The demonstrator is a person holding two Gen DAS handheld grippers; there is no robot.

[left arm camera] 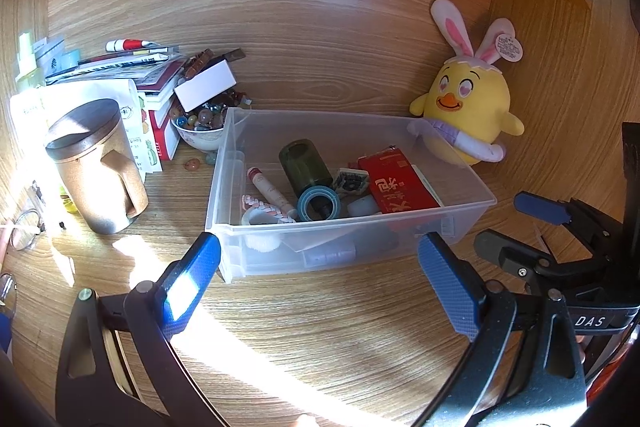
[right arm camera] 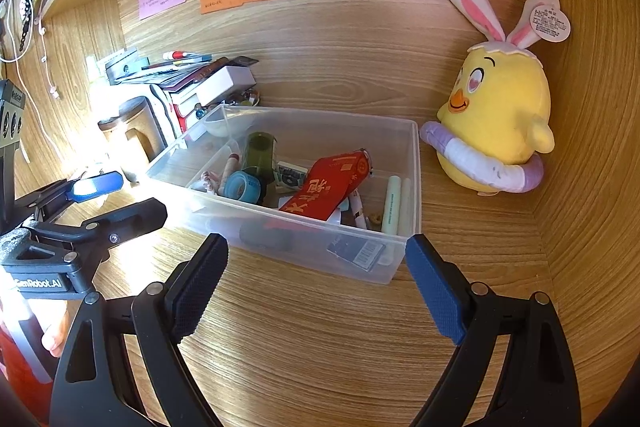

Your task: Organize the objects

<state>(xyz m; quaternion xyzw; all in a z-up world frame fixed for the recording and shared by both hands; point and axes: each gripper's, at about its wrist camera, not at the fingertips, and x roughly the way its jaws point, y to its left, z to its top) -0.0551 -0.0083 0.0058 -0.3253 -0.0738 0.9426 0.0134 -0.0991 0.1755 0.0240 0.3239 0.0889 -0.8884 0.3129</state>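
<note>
A clear plastic bin (left arm camera: 222, 183) (right arm camera: 416, 183) stands on the wooden desk against the back panel. Inside lie a dark green bottle (left arm camera: 305, 165) (right arm camera: 260, 151), a blue tape roll (left arm camera: 319, 203) (right arm camera: 242, 187), a red packet (left arm camera: 400, 187) (right arm camera: 326, 189), a pink-capped tube (left arm camera: 269, 189), a braided band (left arm camera: 266, 209) and pale pens (right arm camera: 394, 205). My left gripper (left arm camera: 322, 263) (right arm camera: 120, 201) is open just in front of the bin's near wall, nothing between its pads. My right gripper (right arm camera: 316, 267) (left arm camera: 520, 227) is also open and empty, before the bin's front right corner.
A yellow plush chick (left arm camera: 468, 111) (right arm camera: 500, 115) with rabbit ears sits right of the bin. On the left stand a lidded brown mug (left arm camera: 96, 167) (right arm camera: 132, 131), a bowl of marbles (left arm camera: 200, 131) and stacked books (left arm camera: 132, 67). Loose stones (left arm camera: 192, 163) lie by the bowl.
</note>
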